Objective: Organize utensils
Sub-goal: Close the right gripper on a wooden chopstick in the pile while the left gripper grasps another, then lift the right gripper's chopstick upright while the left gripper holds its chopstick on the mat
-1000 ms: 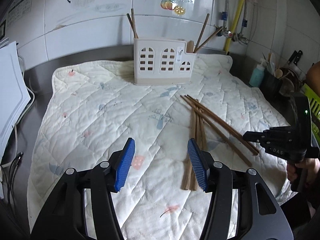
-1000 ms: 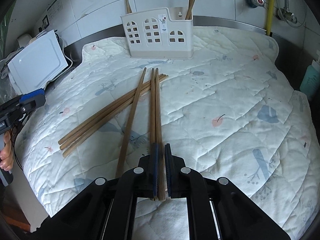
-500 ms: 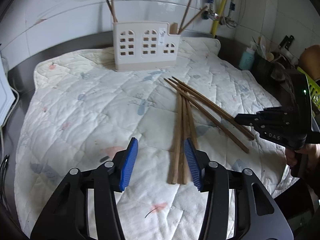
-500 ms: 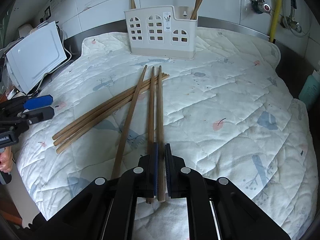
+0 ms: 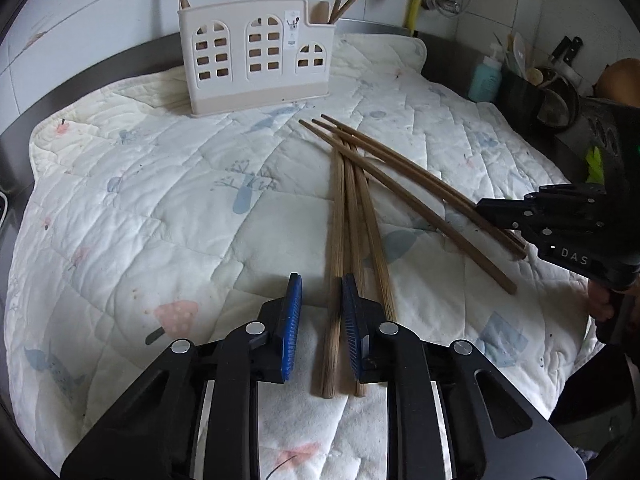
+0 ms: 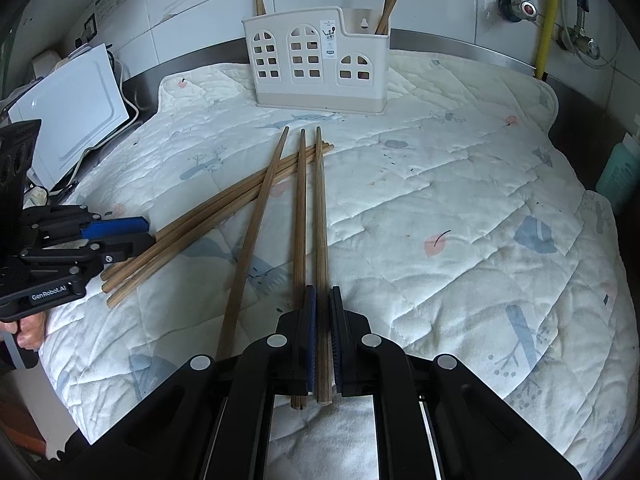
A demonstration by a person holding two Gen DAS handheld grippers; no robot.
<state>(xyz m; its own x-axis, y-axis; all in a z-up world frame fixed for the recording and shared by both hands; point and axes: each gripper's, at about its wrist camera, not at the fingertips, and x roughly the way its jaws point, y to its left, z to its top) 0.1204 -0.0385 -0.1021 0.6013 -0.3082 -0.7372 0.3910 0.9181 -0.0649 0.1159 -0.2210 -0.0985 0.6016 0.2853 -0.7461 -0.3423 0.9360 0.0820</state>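
Several brown wooden chopsticks (image 5: 352, 208) lie on a quilted white mat (image 5: 160, 208). A cream utensil holder (image 5: 256, 56) with arched cut-outs stands at the back and holds a few chopsticks. My left gripper (image 5: 318, 308) is low over the mat, its blue pads partly closed around the near end of one chopstick (image 5: 334, 280), with a gap still showing. My right gripper (image 6: 322, 316) is shut on one chopstick (image 6: 320, 208) near its thick end; a second chopstick (image 6: 299, 216) lies just left of its pads. Each gripper shows in the other's view: the right (image 5: 492, 210), the left (image 6: 136, 236).
A white board (image 6: 72, 116) leans at the left by cables. A teal bottle (image 5: 484, 80) and a dark container of kitchen tools (image 5: 532, 88) stand at the right. Pipes and a yellow hose (image 6: 544, 20) run along the tiled back wall.
My left gripper moved right and forward onto the chopstick bundle and its jaws narrowed around one chopstick. My right gripper stayed shut on its chopstick and shifted slightly.
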